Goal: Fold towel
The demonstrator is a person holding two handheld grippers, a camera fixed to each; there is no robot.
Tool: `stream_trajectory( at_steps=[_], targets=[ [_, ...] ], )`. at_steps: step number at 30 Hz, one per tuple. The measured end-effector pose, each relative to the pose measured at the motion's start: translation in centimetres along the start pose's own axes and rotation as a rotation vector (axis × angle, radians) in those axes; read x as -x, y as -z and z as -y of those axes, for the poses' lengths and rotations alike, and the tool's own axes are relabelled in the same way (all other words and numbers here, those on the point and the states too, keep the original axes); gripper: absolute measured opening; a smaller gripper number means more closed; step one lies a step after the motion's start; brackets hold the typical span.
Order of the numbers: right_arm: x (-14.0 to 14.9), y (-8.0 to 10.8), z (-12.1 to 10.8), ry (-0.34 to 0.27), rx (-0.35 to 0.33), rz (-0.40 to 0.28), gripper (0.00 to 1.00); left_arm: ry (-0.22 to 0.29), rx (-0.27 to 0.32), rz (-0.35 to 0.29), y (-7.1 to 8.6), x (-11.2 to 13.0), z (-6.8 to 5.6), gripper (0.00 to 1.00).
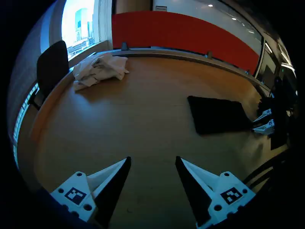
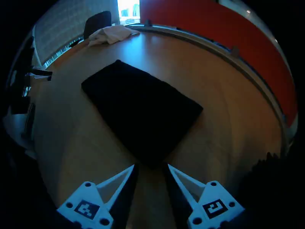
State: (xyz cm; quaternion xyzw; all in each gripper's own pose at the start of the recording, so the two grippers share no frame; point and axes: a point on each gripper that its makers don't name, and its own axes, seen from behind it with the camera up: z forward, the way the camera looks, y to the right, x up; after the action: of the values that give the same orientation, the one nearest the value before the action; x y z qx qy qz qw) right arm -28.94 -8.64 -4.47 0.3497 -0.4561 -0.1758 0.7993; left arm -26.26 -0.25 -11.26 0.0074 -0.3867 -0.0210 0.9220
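The left gripper point(image 1: 152, 158) hovers over the wooden table point(image 1: 145, 126), fingers apart. A black towel point(image 1: 217, 114) lies flat at right, with the right gripper point(image 1: 264, 123) at its far edge. A crumpled white cloth point(image 1: 100, 68) sits near the window.

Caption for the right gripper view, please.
Open right gripper at the near corner of a black towel on the wooden table.

Readable text: none.
Coded black-and-white tags point(image 1: 75, 195) on left gripper point(image 1: 152, 159) and right gripper point(image 2: 151, 165) bear no letters; far wall plaque point(image 1: 161, 8) illegible.
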Motion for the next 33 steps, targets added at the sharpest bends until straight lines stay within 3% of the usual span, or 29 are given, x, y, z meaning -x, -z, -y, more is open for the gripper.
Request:
stream_trajectory(
  at_steps=[8, 12, 24, 33],
  targets=[
    [-0.2, 0.0, -0.1, -0.002, 0.001, -0.005, 0.19, -0.003, 0.000, 0.003, 0.0, 0.2, 0.2, 0.86],
    [-0.3, 0.1, 0.2, 0.003, -0.006, -0.009, 0.08, -0.003, 0.001, 0.003, 0.1, 0.2, 0.2, 0.86],
    [-1.6, 0.7, 0.8, 0.029, -0.004, -0.042, 0.05, 0.000, 0.005, 0.001, 0.1, 0.0, 0.1, 0.86],
    [-5.8, 2.1, 1.1, 0.068, 0.009, -0.106, 0.05, 0.011, 0.007, -0.012, 0.5, -0.5, 0.3, 0.86]
  ],
)
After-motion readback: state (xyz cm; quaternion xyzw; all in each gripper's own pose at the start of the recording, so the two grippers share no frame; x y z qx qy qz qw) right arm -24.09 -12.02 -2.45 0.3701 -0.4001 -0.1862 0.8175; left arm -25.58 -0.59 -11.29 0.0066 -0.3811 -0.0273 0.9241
